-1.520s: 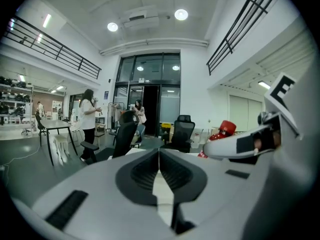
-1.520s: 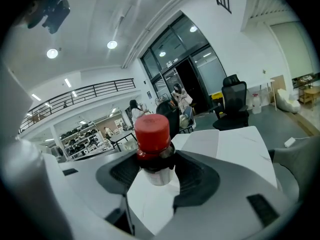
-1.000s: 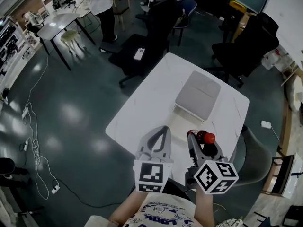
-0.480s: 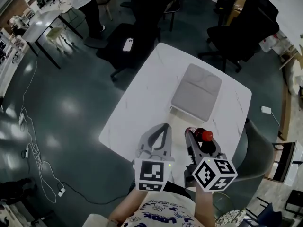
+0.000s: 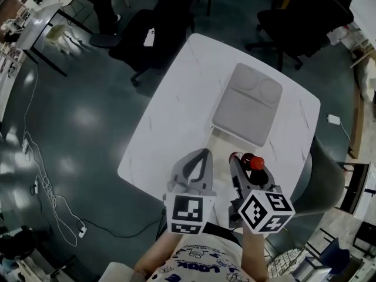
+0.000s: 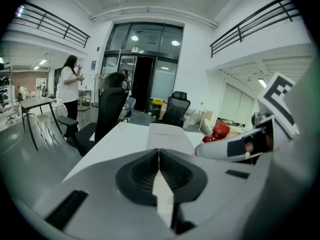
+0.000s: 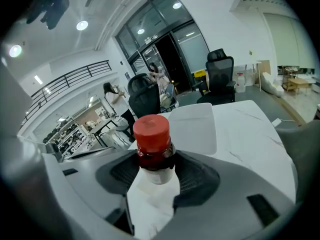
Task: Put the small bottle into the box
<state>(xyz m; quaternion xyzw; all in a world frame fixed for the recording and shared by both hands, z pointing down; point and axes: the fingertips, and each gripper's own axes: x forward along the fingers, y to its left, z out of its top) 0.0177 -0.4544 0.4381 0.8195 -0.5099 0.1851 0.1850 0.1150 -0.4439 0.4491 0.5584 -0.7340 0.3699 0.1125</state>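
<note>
A small bottle [image 5: 252, 163] with a red cap and dark red contents [image 7: 152, 144] stands upright between the jaws of my right gripper [image 5: 248, 166], which is shut on it over the table's near edge. My left gripper [image 5: 198, 160] hangs beside it to the left, shut with nothing in it; its jaws [image 6: 159, 160] meet in the left gripper view, where the bottle [image 6: 216, 132] shows at the right. The grey box [image 5: 247, 104] lies closed on the white table [image 5: 176, 110], beyond both grippers; it also appears straight ahead as a pale box [image 7: 194, 126].
Black office chairs [image 5: 294, 22] stand at the table's far side and another chair [image 5: 329, 184] at its right. A second table [image 5: 35, 22] and a standing person [image 6: 67, 91] are off to the left. Cables [image 5: 35, 181] lie on the dark floor.
The head view has shifted, so the table and box sit slightly higher and more to the right. Both grippers hold the same pose, the bottle still in the right one.
</note>
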